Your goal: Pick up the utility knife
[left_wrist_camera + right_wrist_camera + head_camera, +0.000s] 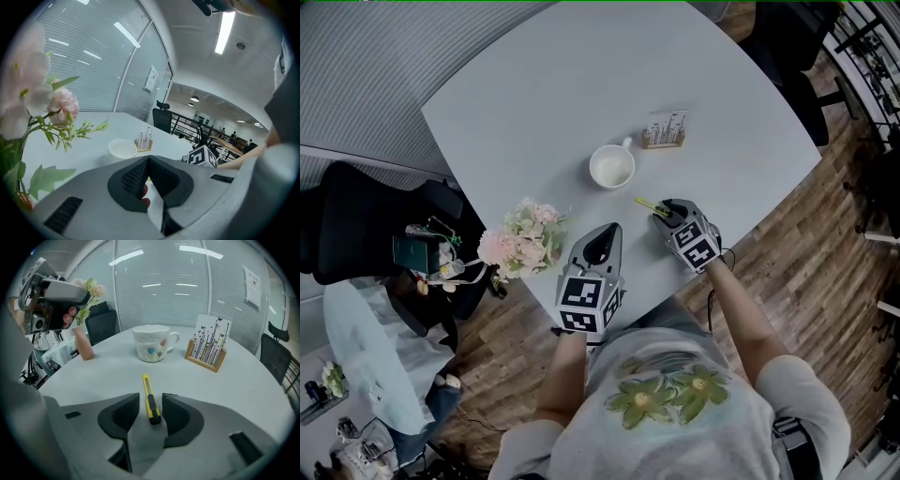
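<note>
One yellow utility knife (150, 401) lay flat on the surface (243, 380), between the spread jaws of the right hand-held gripper (150, 409); left hand-held gripper (148, 161) pressed together; one mug (151, 344) and one card holder (207, 350) stood beyond.

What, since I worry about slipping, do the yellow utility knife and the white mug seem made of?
Slim yellow utility knife: probably moulded plastic, matte, with a black slider; any metal blade isn't visible. White flower-printed mug: likely glazed ceramic, judging by its smooth sheen, thick wavy rim and printed motifs.
</note>
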The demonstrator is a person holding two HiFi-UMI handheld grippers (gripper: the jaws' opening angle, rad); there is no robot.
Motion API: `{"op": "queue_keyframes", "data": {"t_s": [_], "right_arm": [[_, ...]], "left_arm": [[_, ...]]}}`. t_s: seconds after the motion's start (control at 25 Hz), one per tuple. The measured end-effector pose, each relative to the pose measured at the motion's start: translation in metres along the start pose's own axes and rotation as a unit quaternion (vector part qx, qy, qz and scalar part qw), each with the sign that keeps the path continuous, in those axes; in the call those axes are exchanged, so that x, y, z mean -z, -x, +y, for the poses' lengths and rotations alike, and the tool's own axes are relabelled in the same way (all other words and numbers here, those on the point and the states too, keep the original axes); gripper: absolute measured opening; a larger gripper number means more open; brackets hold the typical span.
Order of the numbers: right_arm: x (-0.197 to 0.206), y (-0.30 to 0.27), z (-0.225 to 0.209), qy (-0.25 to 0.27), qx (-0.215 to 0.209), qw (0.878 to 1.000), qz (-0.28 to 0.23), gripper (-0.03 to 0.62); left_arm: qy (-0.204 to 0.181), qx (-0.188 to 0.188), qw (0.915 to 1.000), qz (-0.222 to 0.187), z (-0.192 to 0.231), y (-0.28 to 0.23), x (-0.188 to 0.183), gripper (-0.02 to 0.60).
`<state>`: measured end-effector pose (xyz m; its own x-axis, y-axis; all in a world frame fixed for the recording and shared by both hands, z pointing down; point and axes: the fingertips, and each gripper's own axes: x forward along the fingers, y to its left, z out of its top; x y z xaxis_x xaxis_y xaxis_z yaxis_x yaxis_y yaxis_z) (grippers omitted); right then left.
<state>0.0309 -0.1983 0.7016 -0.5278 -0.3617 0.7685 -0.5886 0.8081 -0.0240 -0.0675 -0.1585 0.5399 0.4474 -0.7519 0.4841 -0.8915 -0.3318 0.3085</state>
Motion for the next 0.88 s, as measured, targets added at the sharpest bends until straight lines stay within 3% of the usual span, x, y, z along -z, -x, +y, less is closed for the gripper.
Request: {"op": "queue_keyframes", "data": {"t_s": [0.88], "right_arm": [[0.0025,-0.0001,-0.0027,0.051,0.026,0.998,0.017,0.072]], "left_arm": [[-0.006,0.002,1.0,0.005,-0.0011,0.0016,0.0029,0.002]]}}
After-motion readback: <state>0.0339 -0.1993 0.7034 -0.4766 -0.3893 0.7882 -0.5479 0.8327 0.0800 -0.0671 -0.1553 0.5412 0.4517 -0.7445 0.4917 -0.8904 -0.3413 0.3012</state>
